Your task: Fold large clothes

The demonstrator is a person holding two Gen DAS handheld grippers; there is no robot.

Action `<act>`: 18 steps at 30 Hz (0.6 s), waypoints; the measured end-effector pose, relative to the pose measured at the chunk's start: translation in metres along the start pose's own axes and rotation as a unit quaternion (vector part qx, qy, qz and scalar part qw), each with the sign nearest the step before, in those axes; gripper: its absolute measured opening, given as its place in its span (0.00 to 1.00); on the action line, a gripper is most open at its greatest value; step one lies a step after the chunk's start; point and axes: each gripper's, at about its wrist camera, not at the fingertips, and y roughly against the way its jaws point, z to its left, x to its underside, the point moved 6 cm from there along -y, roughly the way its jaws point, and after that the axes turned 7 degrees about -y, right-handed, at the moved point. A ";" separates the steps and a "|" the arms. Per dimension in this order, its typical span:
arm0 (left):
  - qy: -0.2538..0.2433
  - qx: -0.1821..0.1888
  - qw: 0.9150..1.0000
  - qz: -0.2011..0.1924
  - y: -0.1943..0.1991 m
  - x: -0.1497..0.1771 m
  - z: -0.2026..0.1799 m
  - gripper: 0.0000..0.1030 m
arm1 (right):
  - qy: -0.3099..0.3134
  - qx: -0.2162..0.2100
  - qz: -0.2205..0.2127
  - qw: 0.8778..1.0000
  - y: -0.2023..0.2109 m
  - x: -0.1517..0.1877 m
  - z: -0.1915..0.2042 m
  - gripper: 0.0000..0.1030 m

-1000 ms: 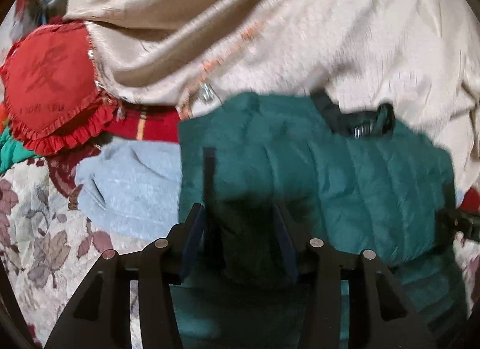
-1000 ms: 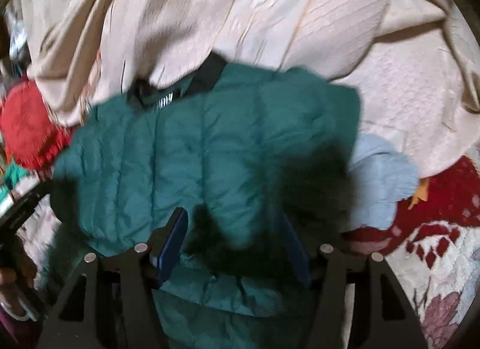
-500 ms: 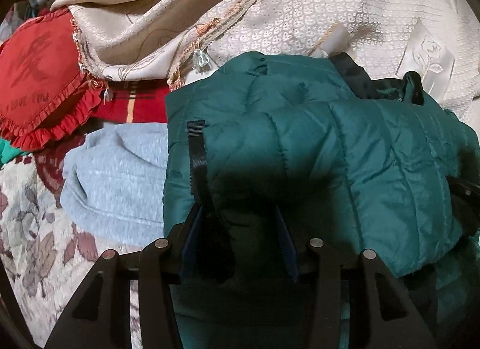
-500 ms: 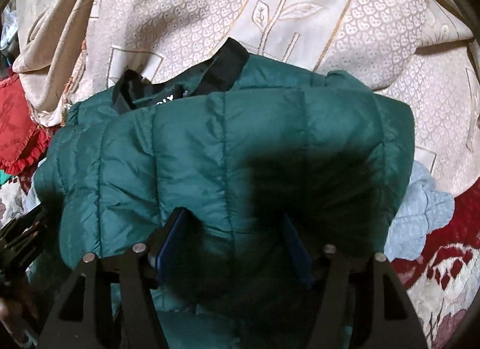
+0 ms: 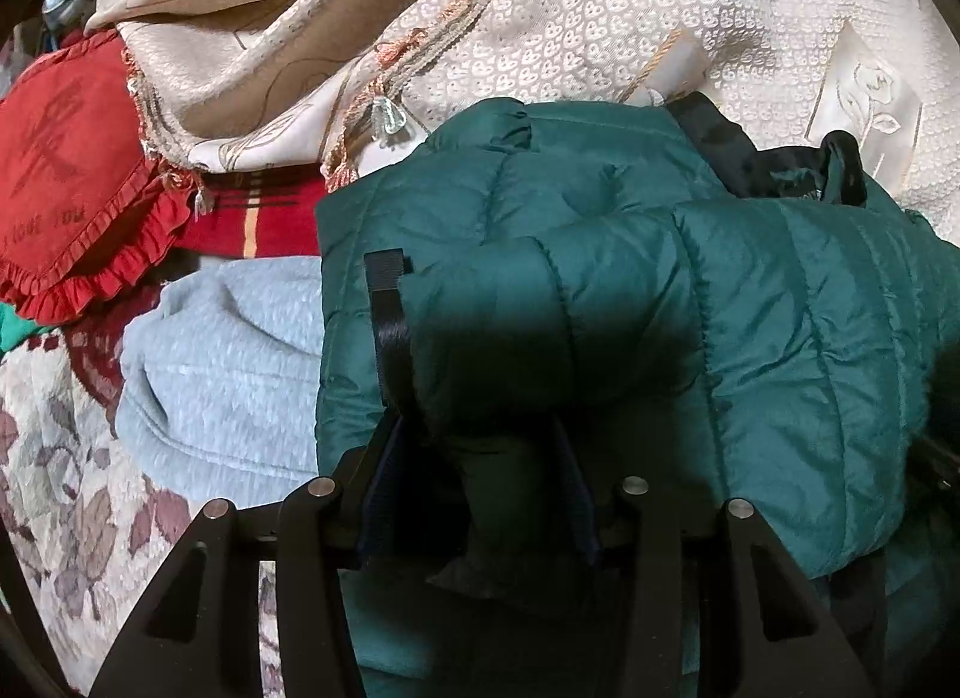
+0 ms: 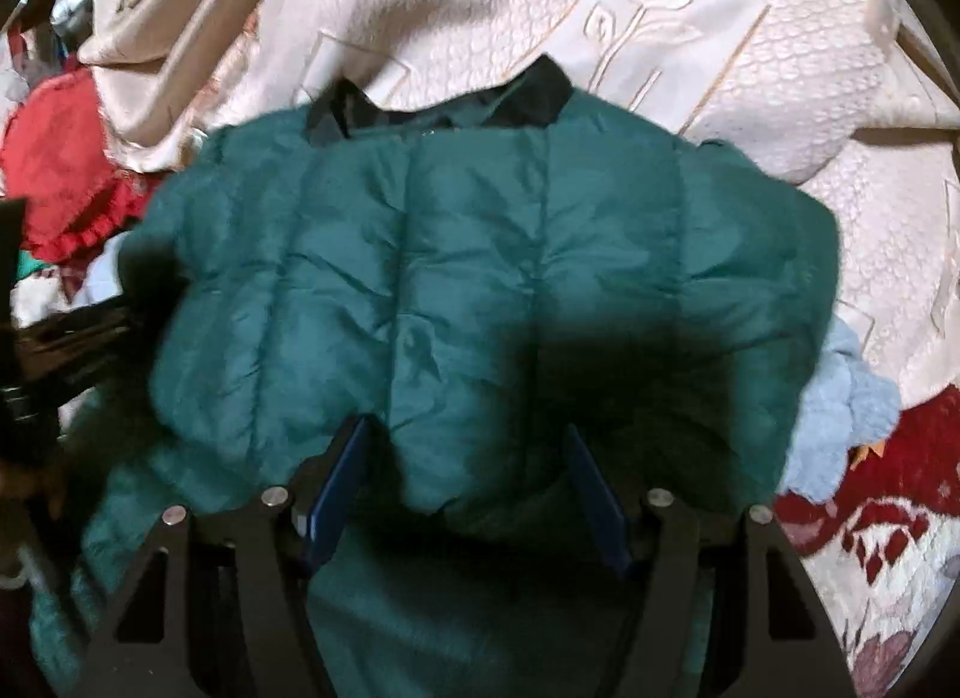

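A dark green quilted puffer jacket [image 5: 690,290] with a black collar [image 5: 738,152] lies folded over on the bed; it also shows in the right wrist view [image 6: 480,278], collar [image 6: 534,98] at the far side. My left gripper [image 5: 480,458] has its blue-padded fingers wide apart with the jacket's folded edge bulging between them. My right gripper [image 6: 468,458] stands the same way at the jacket's other end, fingers spread around thick green fabric. The fingertips are hidden under the fabric. The left gripper's body shows at the left edge of the right wrist view [image 6: 54,338].
A cream embossed bedspread [image 5: 600,26] is bunched behind the jacket. A light blue fleece garment [image 5: 222,362] lies left of it and peeks out in the right wrist view [image 6: 840,416]. A red frilled cushion [image 5: 66,170] and a floral blanket [image 5: 54,458] lie at the left.
Both grippers carried the jacket's near edge forward and over toward the collar. The fold now lies closer to the collar. In the right wrist view the jacket has dropped lower and flatter.
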 end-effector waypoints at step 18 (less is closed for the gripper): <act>-0.001 -0.013 1.000 -0.003 -0.007 -0.003 0.002 0.36 | -0.040 0.040 -0.004 0.998 0.023 0.020 -0.043 0.71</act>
